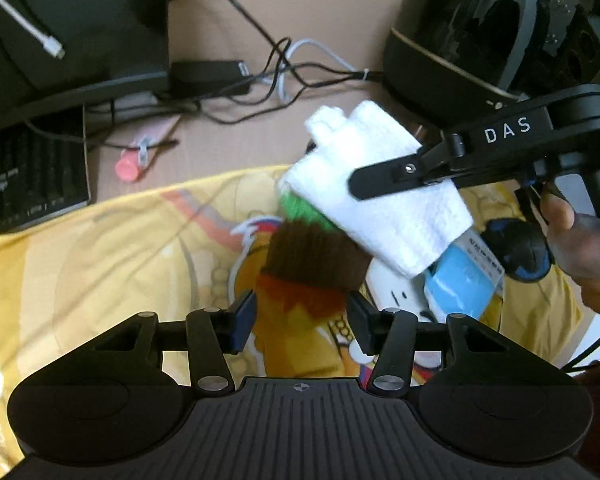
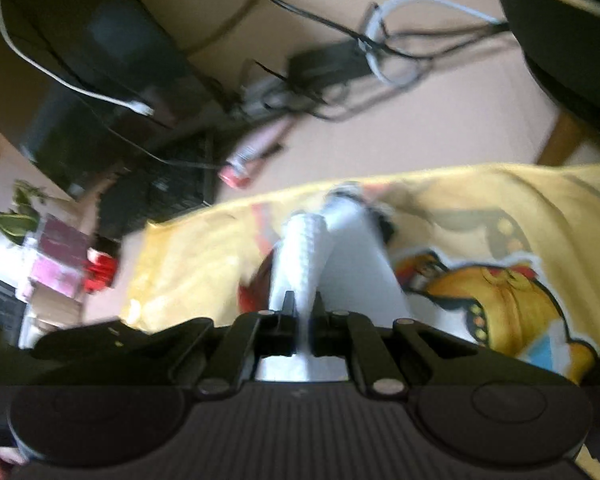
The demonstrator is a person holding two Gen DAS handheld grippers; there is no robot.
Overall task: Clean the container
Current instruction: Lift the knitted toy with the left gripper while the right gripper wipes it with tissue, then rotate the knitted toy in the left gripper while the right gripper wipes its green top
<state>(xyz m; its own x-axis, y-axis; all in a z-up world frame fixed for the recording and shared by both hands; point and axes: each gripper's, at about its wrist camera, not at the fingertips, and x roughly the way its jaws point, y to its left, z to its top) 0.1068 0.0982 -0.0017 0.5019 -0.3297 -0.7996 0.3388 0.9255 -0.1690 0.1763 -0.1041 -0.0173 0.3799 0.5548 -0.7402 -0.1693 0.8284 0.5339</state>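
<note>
While one white cloth (image 1: 380,188) wipes, two grippers clamp: left gripper (image 1: 300,320), right gripper (image 2: 302,312).

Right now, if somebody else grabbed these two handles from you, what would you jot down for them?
Left gripper: shut on the container, a brown, orange and green-banded thing, over the yellow printed cloth.
Right gripper: shut on the folded white cloth, which is laid against the container's green upper end.
Done: both things are picked up and brought together.
Left: the wiping itself. The picture is blurred, so I cannot judge how clean the container is; keep rubbing, then set both down.
Mind the tangled cables behind.
</note>
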